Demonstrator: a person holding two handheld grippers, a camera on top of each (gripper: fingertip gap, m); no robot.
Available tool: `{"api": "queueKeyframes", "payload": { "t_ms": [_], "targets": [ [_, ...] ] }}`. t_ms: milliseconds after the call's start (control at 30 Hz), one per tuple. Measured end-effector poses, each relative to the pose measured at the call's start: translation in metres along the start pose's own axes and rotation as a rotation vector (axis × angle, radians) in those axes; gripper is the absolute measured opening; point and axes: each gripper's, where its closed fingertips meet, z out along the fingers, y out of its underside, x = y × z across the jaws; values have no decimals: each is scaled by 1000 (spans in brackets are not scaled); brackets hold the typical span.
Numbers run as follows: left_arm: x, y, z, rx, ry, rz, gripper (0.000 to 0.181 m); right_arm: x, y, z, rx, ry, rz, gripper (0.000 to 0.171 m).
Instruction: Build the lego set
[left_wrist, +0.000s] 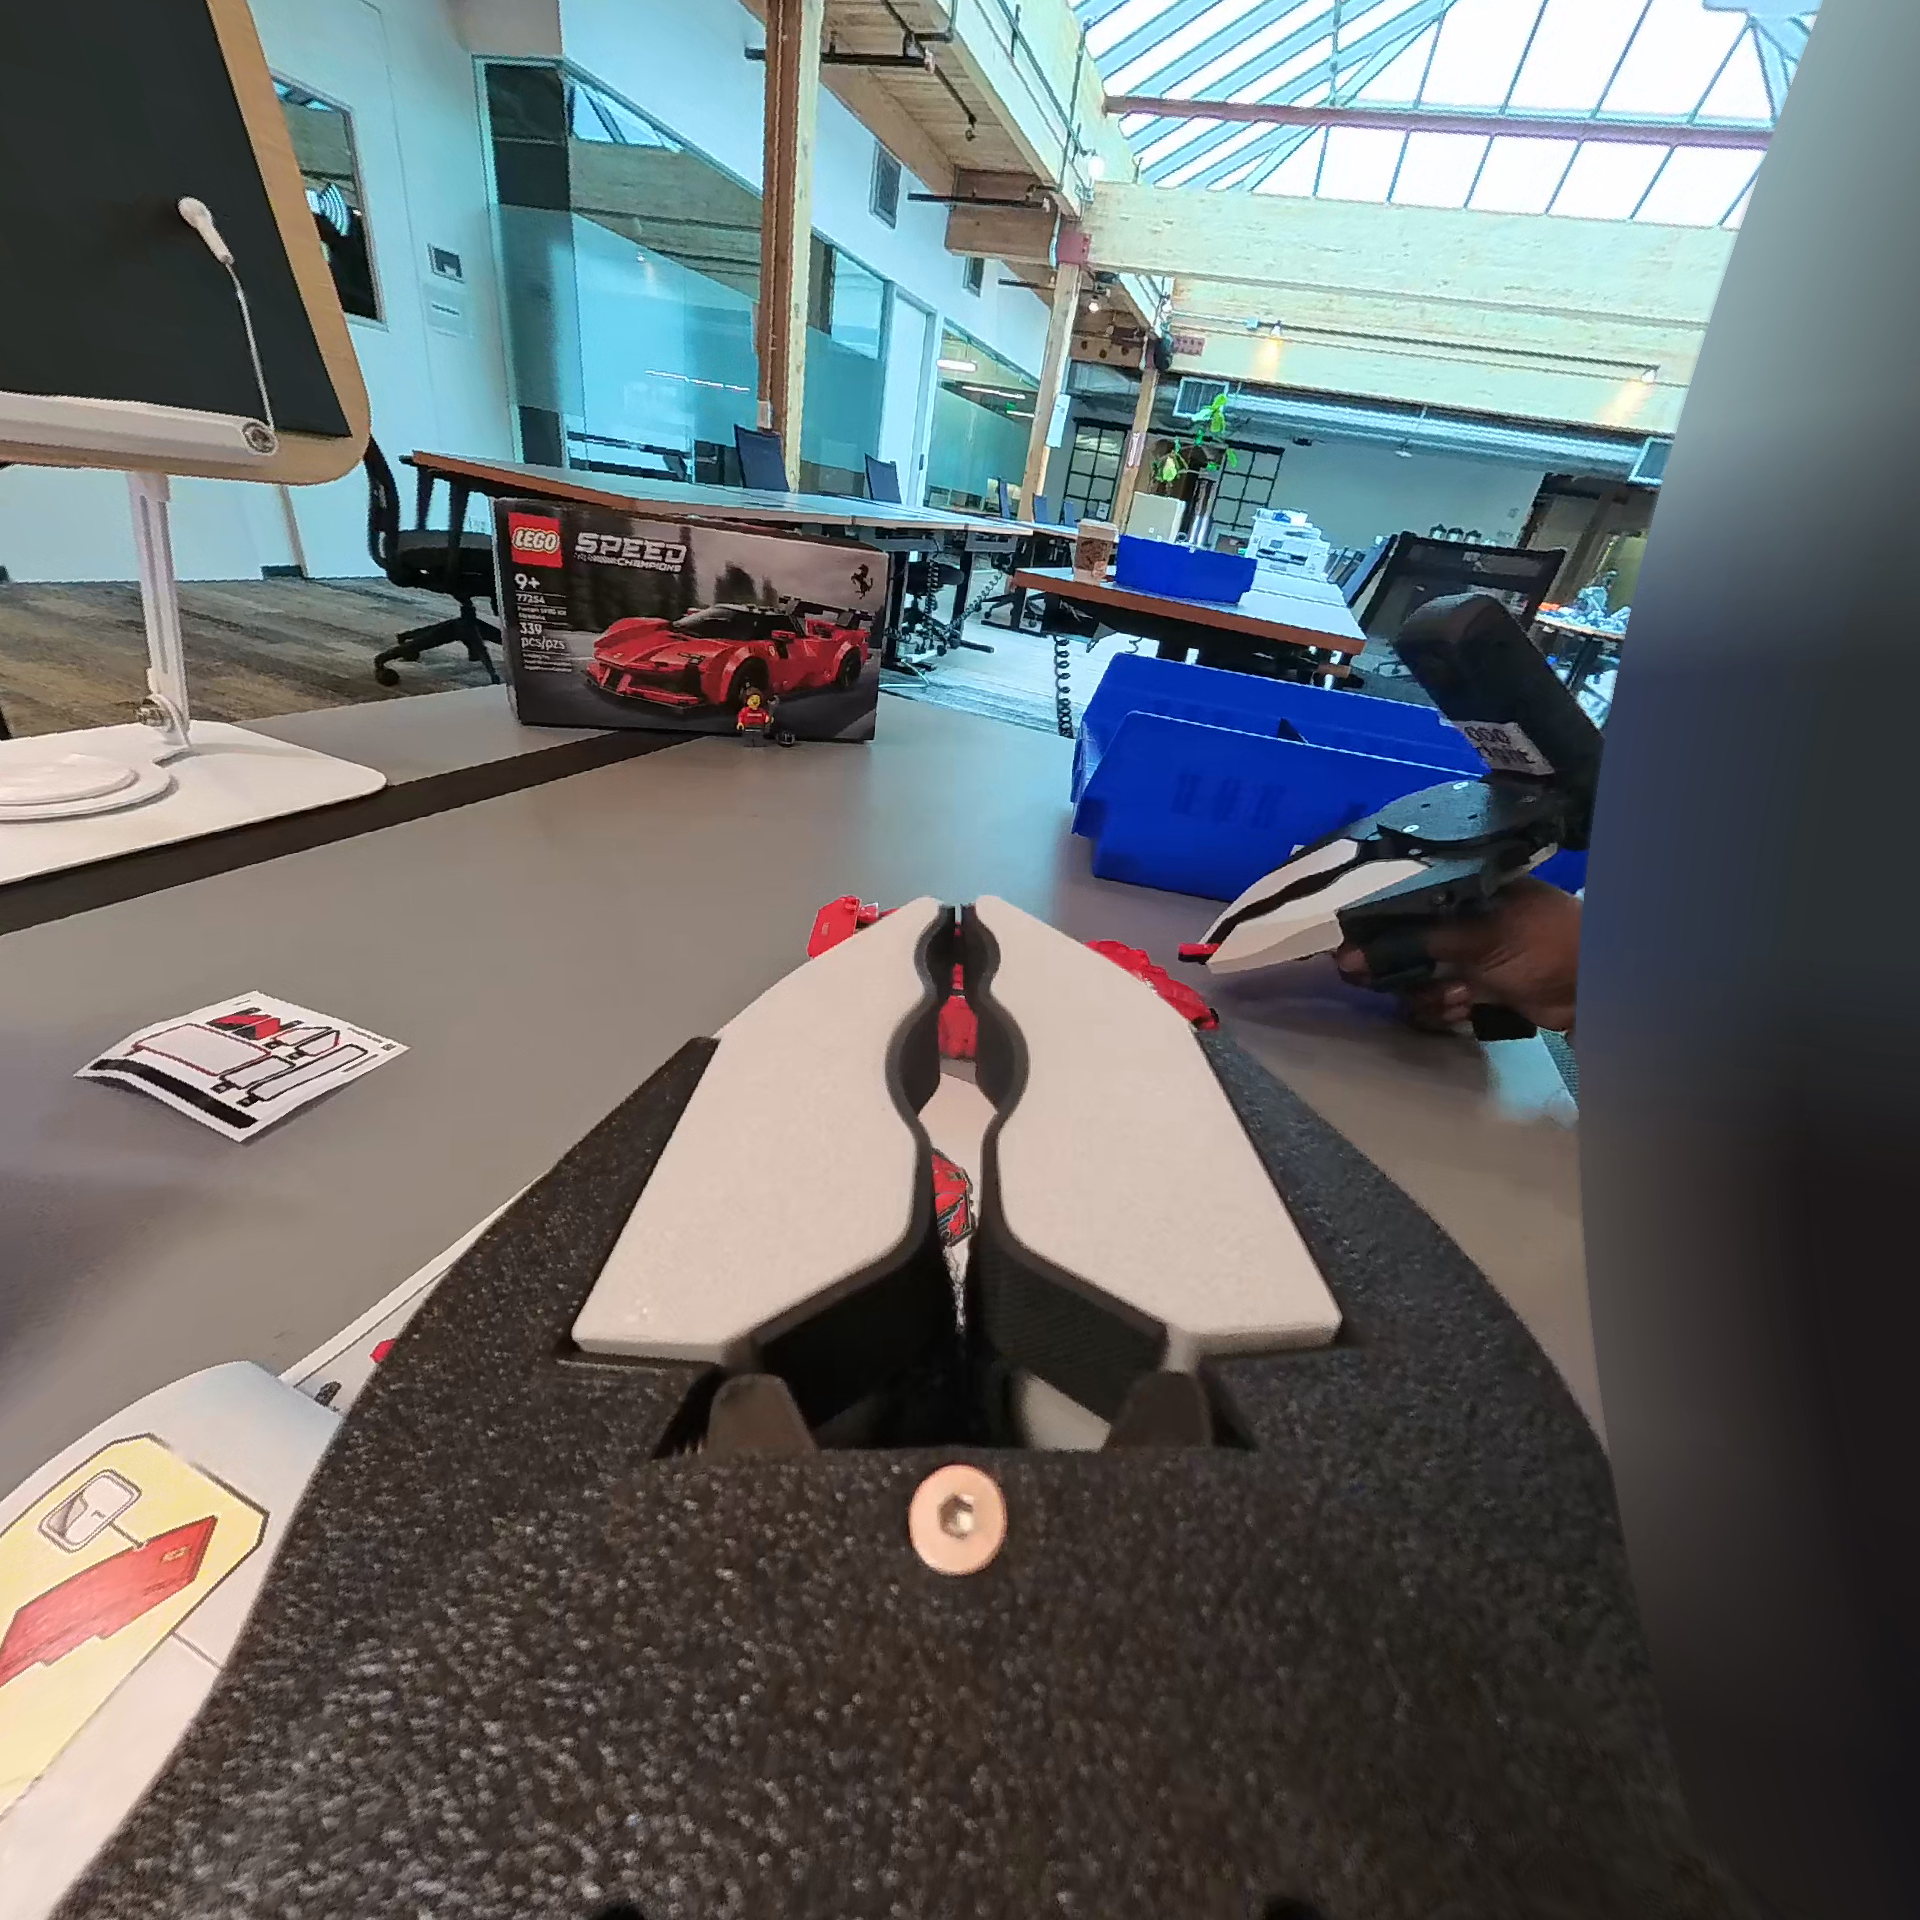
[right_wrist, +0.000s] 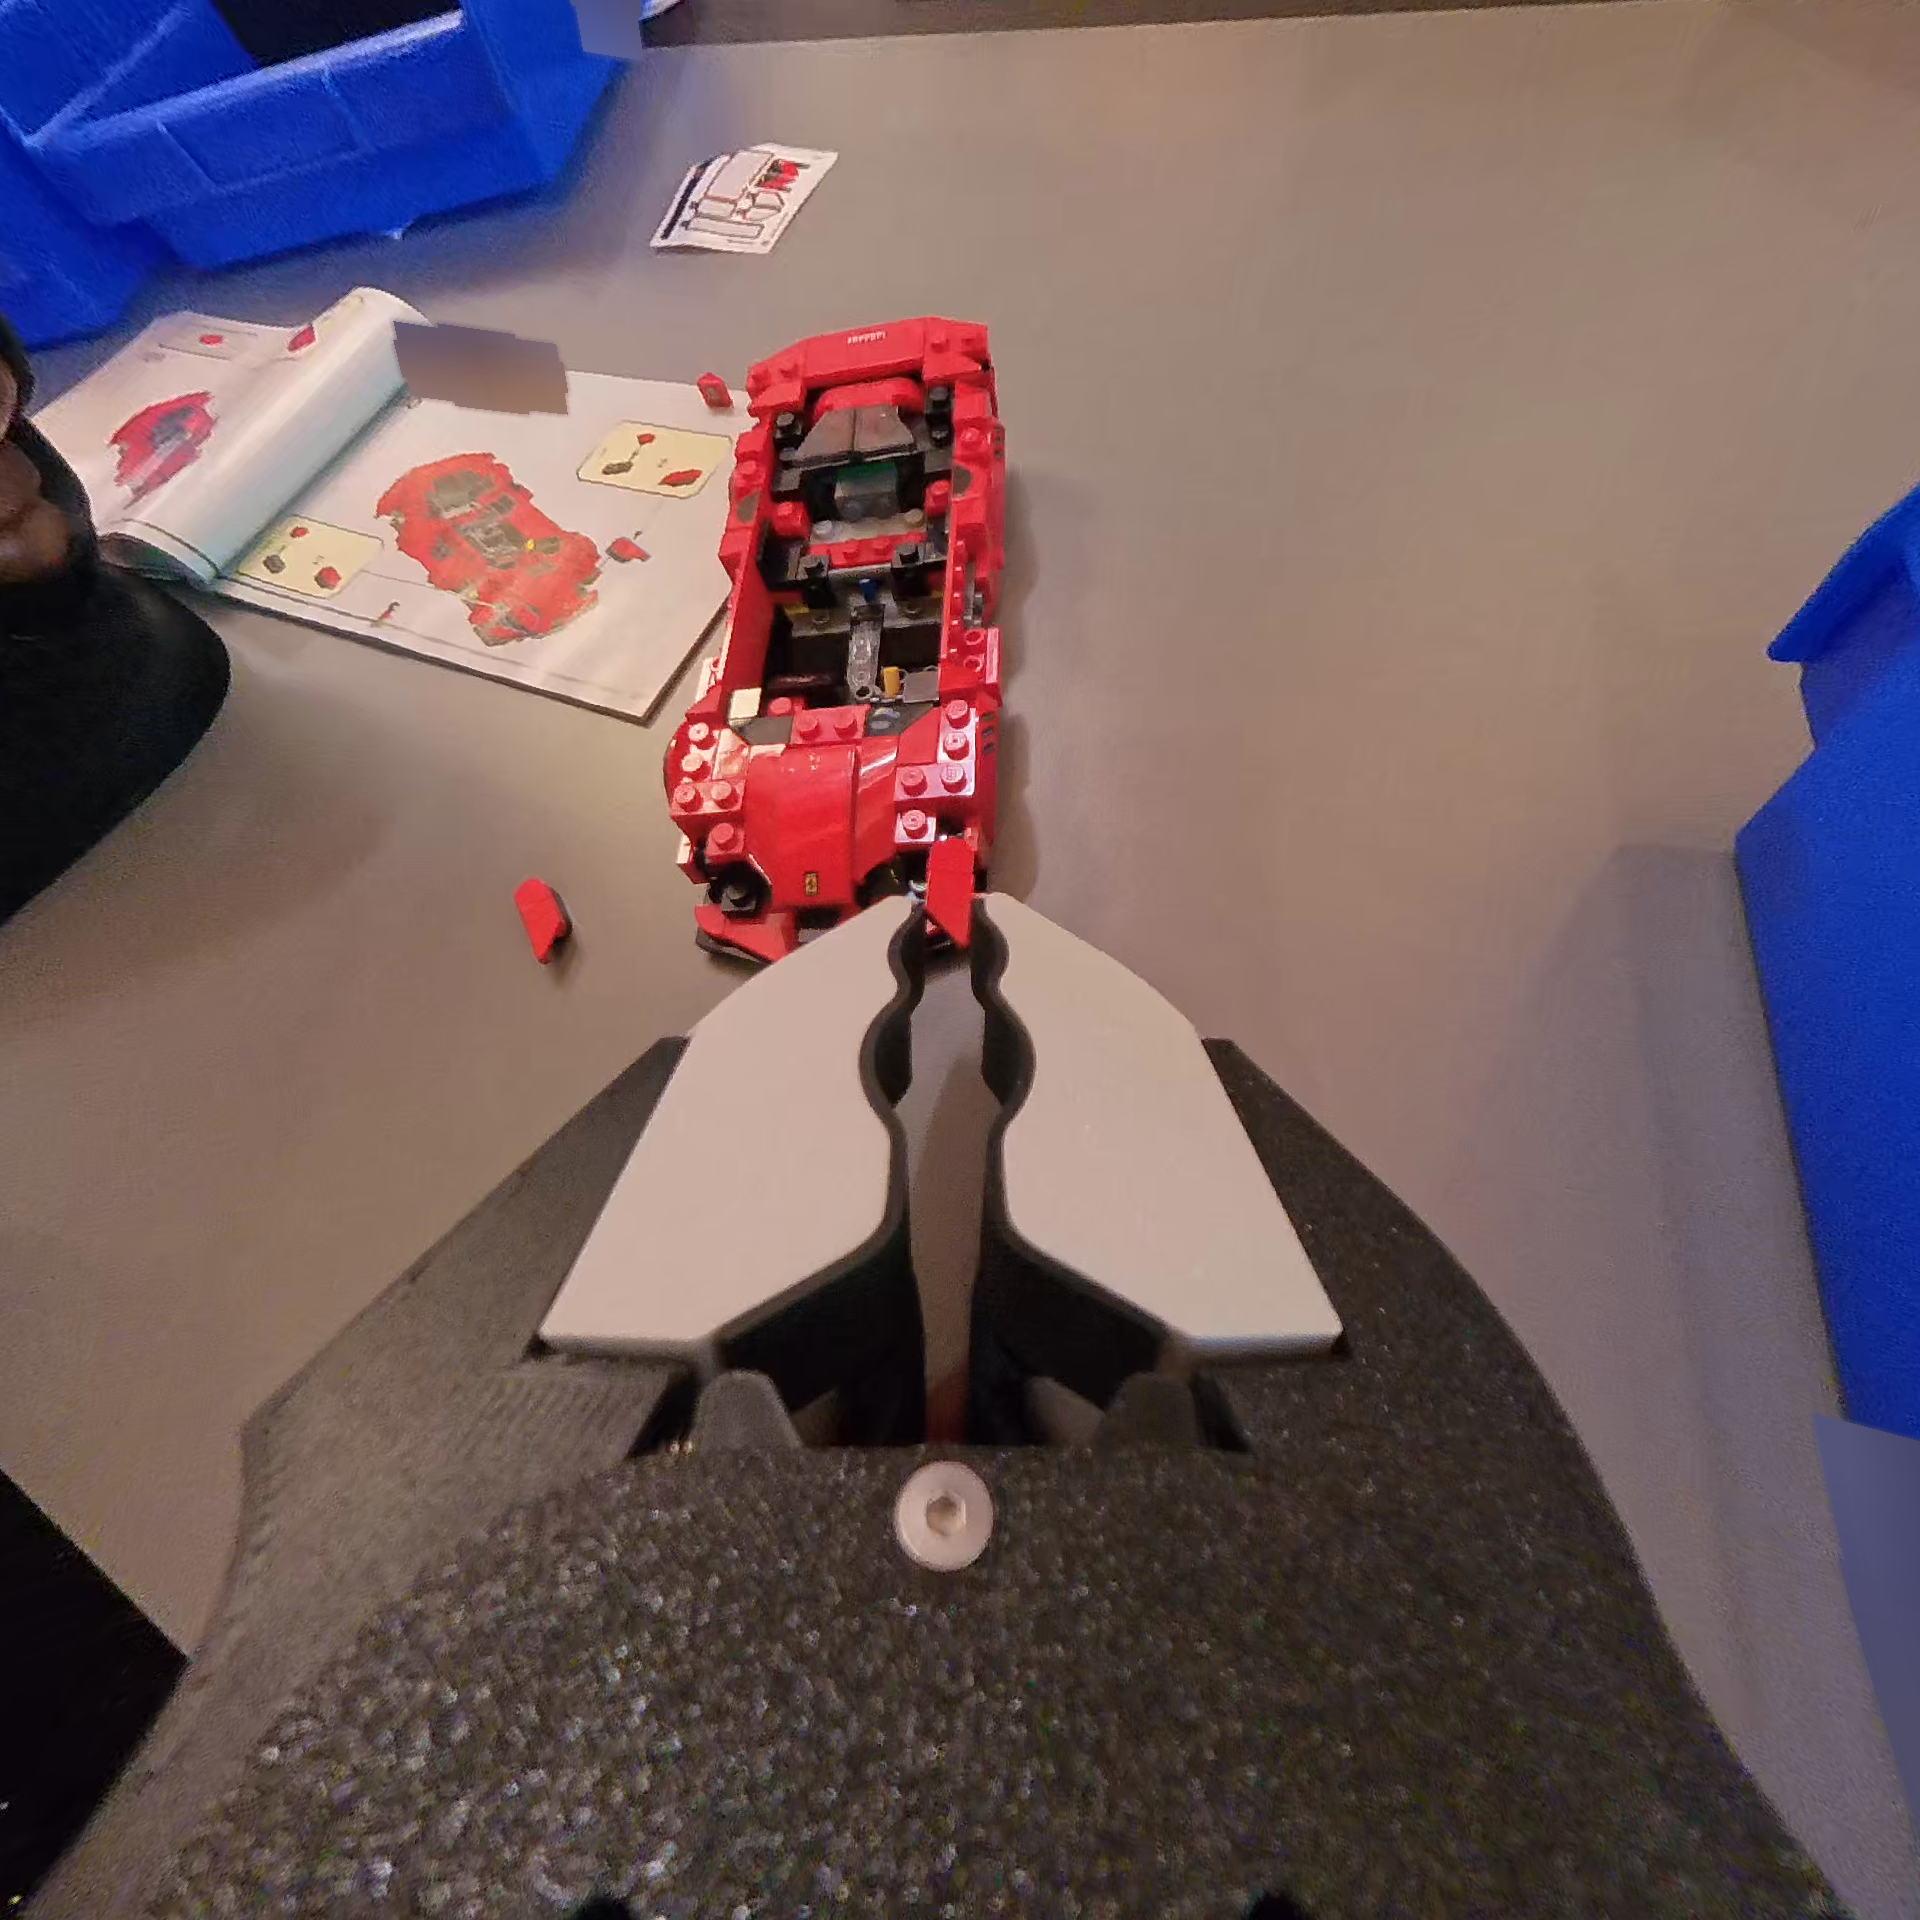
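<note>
Right tool (right_wrist: 948, 914): fingers drawn nearly together on a small red sloped piece (right_wrist: 951, 883), which stands upright between the tips. I have it just at the nose of the red Lego car (right_wrist: 862, 644); whether piece and car touch I cannot tell.

Car: part-built, roof open, black interior showing, lying lengthwise on the grey table (right_wrist: 1403, 520) directly ahead of the right tool.

Left tool (left_wrist: 961, 914): tips closed to a hairline gap. Red car parts show beyond and below the fingers, but I cannot tell whether anything is gripped.

Loose pieces: one red sloped brick (right_wrist: 542, 920) on the table left of the car's nose; a smaller red piece (right_wrist: 714, 389) by the car's far end, on the edge of the booklet.

Instruction booklet (right_wrist: 436, 520): open, beside the car on the left, its corner reaching the car's side.

Sticker sheet (right_wrist: 744, 197): flat on the table, well beyond the car.

Blue bins (right_wrist: 260, 135) at far left and right edge. Set box (left_wrist: 691, 618) upright at the table's far side, a minifigure (left_wrist: 755, 717) standing before it.
</note>
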Motion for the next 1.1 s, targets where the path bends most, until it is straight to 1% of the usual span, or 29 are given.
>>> {"api": "queueKeyframes", "payload": {
  "t_ms": [133,267,633,767,867,933,1033,1100],
  "targets": [
    [1,1,1,-5,-3,9,0,-5,8,4,-53,-17,-30,8],
    [0,1,1,-7,-3,6,0,-5,5,6,-40,-17,-30,8],
    [2,2,2,-19,5,15,0,-6,7,12,-73,-4,-45,8],
    [8,6,5,-54,42,31,0,-4,8,12,-81,22,-64,8],
    [19,17,12,-155,117,45,2,-5,10,14,-95,33,-90,8],
    [30,31,19,-288,193,57,5,-5,10,14,-95,33,-93,8],
    [47,54,32,-532,307,119,7,-6,9,14,-93,39,-112,8],
    [57,58,49,-622,373,199,6,-7,9,14,-93,48,-126,8]
  ]
}}
